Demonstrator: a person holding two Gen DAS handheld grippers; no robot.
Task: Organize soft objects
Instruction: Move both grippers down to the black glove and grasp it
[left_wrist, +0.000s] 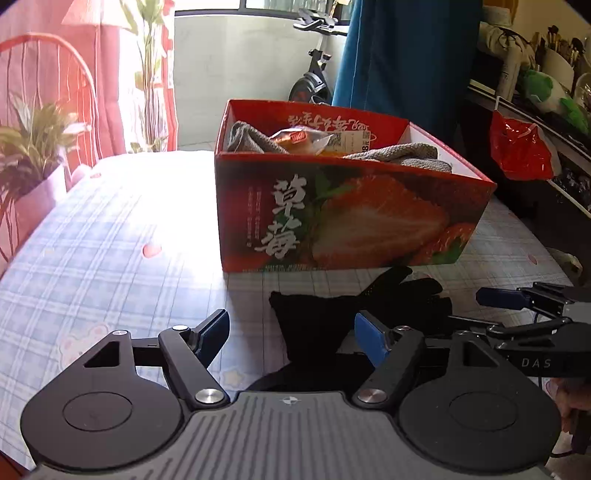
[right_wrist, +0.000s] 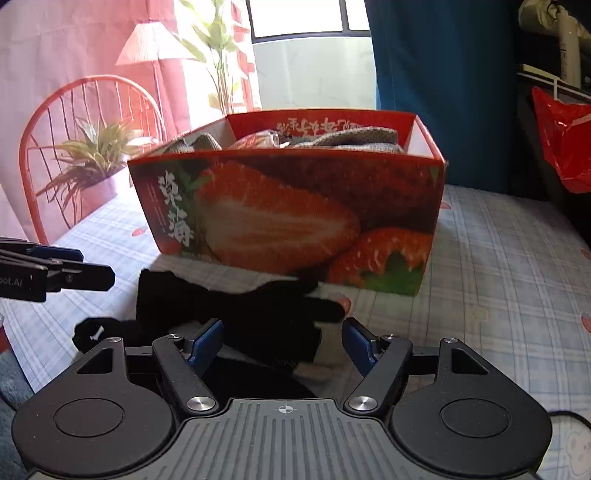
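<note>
A black glove (left_wrist: 325, 310) lies flat on the checked tablecloth, just in front of a red strawberry-print box (left_wrist: 354, 218). The box holds grey knitted cloths (left_wrist: 406, 153) and a wrapped snack (left_wrist: 295, 140). My left gripper (left_wrist: 291, 328) is open, low over the glove's cuff end, its blue pads either side of the fabric without pressing on it. My right gripper (right_wrist: 282, 332) is open too, over the finger end of the black glove (right_wrist: 240, 306), pads apart from it. Each gripper shows at the edge of the other's view: the right gripper (left_wrist: 517, 314) and the left gripper (right_wrist: 85, 266).
The strawberry box (right_wrist: 288, 214) stands close ahead of both grippers. A red wire chair (right_wrist: 92, 110) and a potted plant (right_wrist: 92, 155) sit past the table's left edge. A red plastic bag (left_wrist: 517, 147) hangs at right by a cluttered shelf; a blue curtain (left_wrist: 406, 51) hangs behind.
</note>
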